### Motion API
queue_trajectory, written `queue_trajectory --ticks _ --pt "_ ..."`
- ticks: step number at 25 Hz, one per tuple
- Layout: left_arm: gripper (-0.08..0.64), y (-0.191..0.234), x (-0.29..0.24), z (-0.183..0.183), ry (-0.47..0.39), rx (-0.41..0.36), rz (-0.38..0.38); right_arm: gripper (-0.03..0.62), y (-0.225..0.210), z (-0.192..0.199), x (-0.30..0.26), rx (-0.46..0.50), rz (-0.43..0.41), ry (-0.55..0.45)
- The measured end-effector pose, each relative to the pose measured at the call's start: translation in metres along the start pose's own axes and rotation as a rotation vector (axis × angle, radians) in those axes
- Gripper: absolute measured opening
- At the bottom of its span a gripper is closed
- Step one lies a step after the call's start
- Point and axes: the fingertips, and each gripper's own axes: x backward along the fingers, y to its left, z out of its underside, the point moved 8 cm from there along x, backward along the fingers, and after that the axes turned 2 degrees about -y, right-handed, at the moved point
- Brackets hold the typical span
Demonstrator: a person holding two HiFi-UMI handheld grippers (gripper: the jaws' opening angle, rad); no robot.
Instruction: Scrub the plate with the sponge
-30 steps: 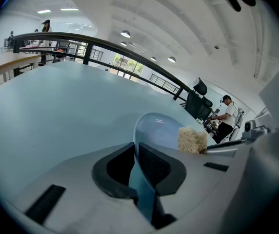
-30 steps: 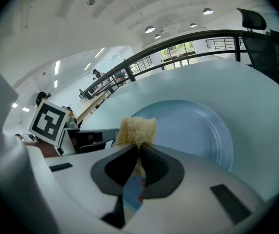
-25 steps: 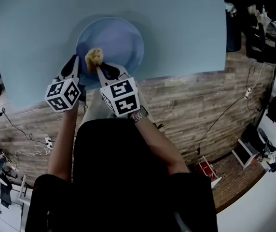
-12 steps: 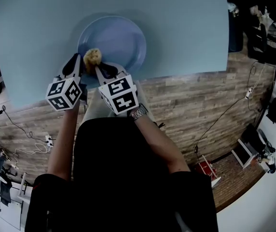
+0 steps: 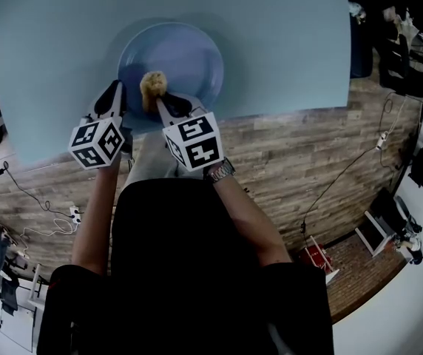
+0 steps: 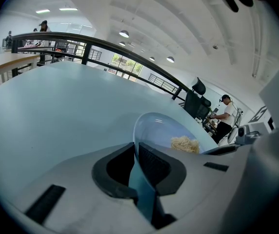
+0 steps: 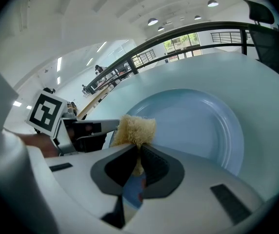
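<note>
A light blue plate (image 5: 185, 58) lies on the pale blue table (image 5: 271, 43) close to its near edge. My left gripper (image 5: 115, 98) is shut on the plate's near left rim (image 6: 135, 147). My right gripper (image 5: 160, 102) is shut on a yellow fuzzy sponge (image 5: 152, 85), which rests on the plate's near left part. In the right gripper view the sponge (image 7: 134, 129) sticks out between the jaws over the plate (image 7: 198, 126), with the left gripper (image 7: 83, 130) just beyond it. The sponge (image 6: 185, 144) also shows in the left gripper view.
The table ends just below the plate; wood-look floor (image 5: 300, 154) with cables lies beyond it. Dark furniture (image 5: 396, 58) stands at the right. A person in a white shirt (image 6: 225, 118) stands far off past the table.
The right gripper has carried the sponge a little to the right and farther onto the plate. The left gripper has kept its hold on the rim.
</note>
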Motion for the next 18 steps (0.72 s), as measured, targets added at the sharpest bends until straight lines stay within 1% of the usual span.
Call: queue_trajectory --ticks 9,18 --pt "0.003 -0.001 -0.002 -0.002 0.001 -0.005 0.004 0.032 -0.027 0.004 0.018 -0.056 0.064 -0.019" --pt "0.003 0.002 -0.001 0.000 0.002 -0.003 0.002 0.032 -0.053 0.007 0.036 -0.080 0.141 -0.025"
